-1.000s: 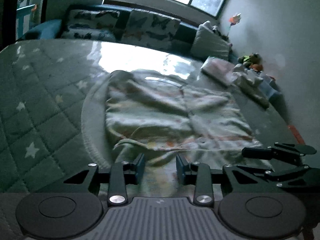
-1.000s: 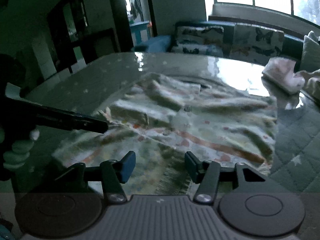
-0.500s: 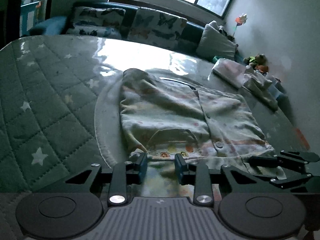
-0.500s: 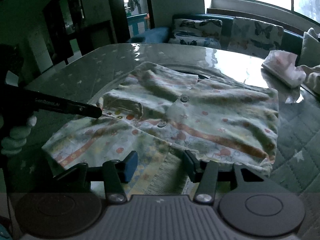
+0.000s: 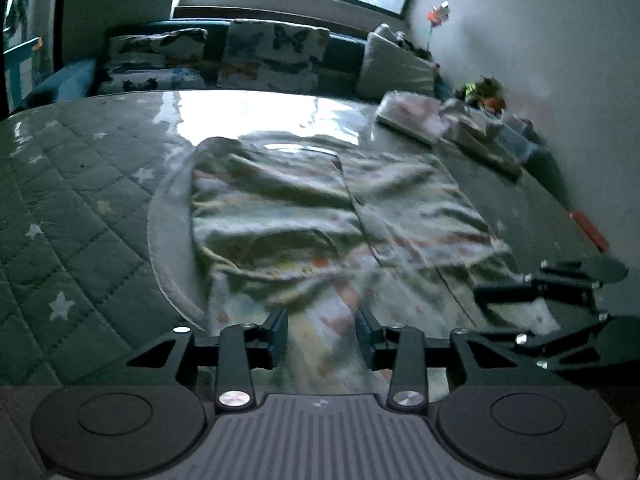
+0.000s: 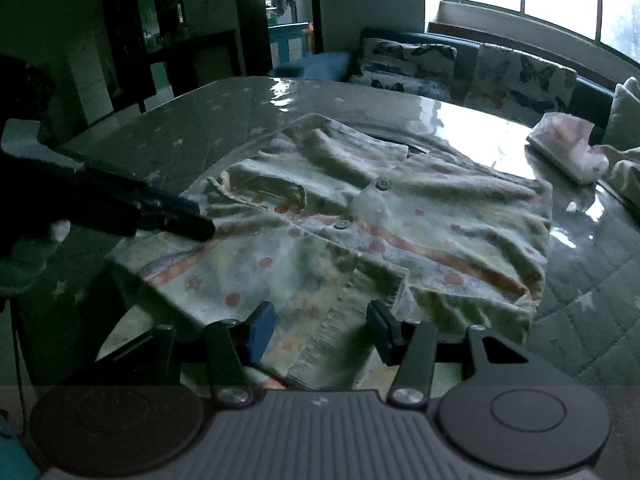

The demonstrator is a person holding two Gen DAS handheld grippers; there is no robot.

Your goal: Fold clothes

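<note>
A small pale buttoned garment with orange dots (image 5: 320, 216) lies spread on the glossy table; it also shows in the right wrist view (image 6: 380, 232). My left gripper (image 5: 322, 330) is open over the garment's near edge, with cloth showing between its fingers. My right gripper (image 6: 322, 328) is open over a ribbed hem (image 6: 340, 332) at the garment's near edge. The left gripper shows as a dark bar in the right wrist view (image 6: 168, 216), at the garment's left side. The right gripper shows at the right of the left wrist view (image 5: 552, 284).
The table has a quilted star-patterned cover (image 5: 72, 220). Folded clothes (image 5: 412, 114) sit at its far right edge, also in the right wrist view (image 6: 564, 146). A sofa with butterfly cushions (image 5: 272, 56) stands behind, under a window.
Both grippers have opened wider than half a second ago. The left view has shifted and the garment lies more rumpled near its front edge.
</note>
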